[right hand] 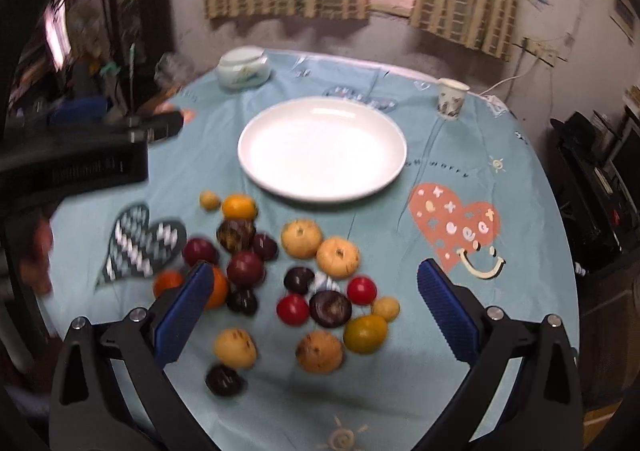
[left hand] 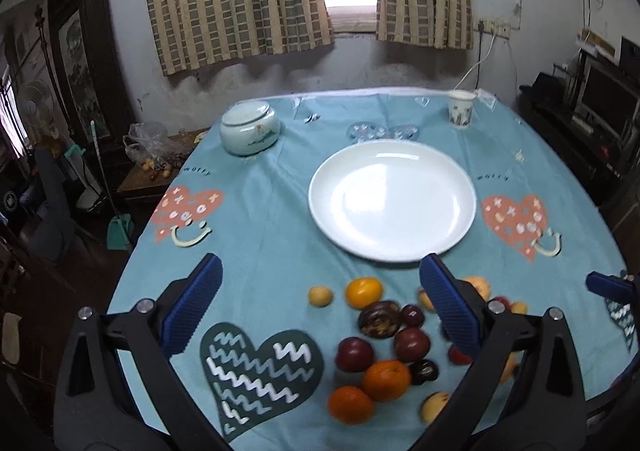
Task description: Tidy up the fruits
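Note:
An empty white plate [left hand: 392, 201] sits mid-table; it also shows in the right wrist view [right hand: 322, 149]. Several loose fruits lie in front of it: oranges [left hand: 386, 379], dark purple plums [left hand: 411, 344], yellow-tan fruits [right hand: 338, 257] and red ones [right hand: 293, 309]. My left gripper [left hand: 320, 291] is open and empty, above the cloth left of the pile. My right gripper [right hand: 314, 293] is open and empty, hovering over the fruit pile. The left gripper body shows at the left of the right wrist view [right hand: 92, 163].
A lidded ceramic jar [left hand: 250, 127] stands at the back left of the blue tablecloth [left hand: 260, 211], a paper cup [left hand: 460, 109] at the back right. Table edges drop off left and right. Furniture stands beyond both sides.

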Action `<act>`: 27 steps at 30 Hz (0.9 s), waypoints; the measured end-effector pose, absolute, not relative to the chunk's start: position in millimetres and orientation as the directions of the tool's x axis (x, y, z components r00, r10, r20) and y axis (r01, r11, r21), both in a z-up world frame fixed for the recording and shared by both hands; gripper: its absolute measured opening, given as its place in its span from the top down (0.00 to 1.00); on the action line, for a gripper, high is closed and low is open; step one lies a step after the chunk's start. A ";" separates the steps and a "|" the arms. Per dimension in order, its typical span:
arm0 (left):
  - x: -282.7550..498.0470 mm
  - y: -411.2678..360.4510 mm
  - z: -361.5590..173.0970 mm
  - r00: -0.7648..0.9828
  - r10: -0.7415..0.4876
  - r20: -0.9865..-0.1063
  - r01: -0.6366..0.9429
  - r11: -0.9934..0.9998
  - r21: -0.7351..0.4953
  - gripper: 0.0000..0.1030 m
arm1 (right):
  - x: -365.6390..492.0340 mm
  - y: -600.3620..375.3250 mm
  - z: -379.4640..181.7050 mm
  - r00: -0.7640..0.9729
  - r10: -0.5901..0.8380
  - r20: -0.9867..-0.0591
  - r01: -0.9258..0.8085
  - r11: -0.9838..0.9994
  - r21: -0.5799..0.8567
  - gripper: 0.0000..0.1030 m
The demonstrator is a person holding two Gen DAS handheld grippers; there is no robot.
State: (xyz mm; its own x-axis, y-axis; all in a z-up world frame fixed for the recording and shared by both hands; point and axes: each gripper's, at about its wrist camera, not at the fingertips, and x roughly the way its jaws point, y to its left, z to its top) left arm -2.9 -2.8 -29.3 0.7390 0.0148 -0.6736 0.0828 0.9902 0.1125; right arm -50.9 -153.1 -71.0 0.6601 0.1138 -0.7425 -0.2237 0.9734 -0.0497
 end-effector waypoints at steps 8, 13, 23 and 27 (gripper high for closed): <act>-18.6 13.9 -66.9 0.665 0.007 -0.747 0.127 0.984 0.123 0.02 | -71.9 -175.5 -117.9 0.555 0.083 -0.828 -0.235 0.970 -0.061 0.01; -29.5 14.1 -82.5 0.609 -0.063 -0.790 0.208 0.975 0.083 0.02 | -76.2 -177.8 -140.1 0.477 0.102 -0.873 -0.252 0.967 -0.024 0.09; -40.1 27.2 -98.0 0.529 -0.125 -0.839 0.245 0.969 0.010 0.02 | -60.8 -189.9 -174.9 0.342 0.208 -0.916 -0.174 0.972 0.156 0.41; -45.4 32.1 -105.8 0.498 -0.141 -0.855 0.256 0.967 -0.011 0.03 | -54.0 -185.8 -181.8 0.319 0.250 -0.914 -0.170 0.964 0.205 0.54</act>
State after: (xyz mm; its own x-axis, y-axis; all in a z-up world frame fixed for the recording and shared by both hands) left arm -45.4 32.1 -105.8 0.4982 -0.1415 -0.8554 0.2559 0.9666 -0.0108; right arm -54.0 -185.8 -181.8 0.3185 0.2505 -0.9142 -0.1699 0.9639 0.2049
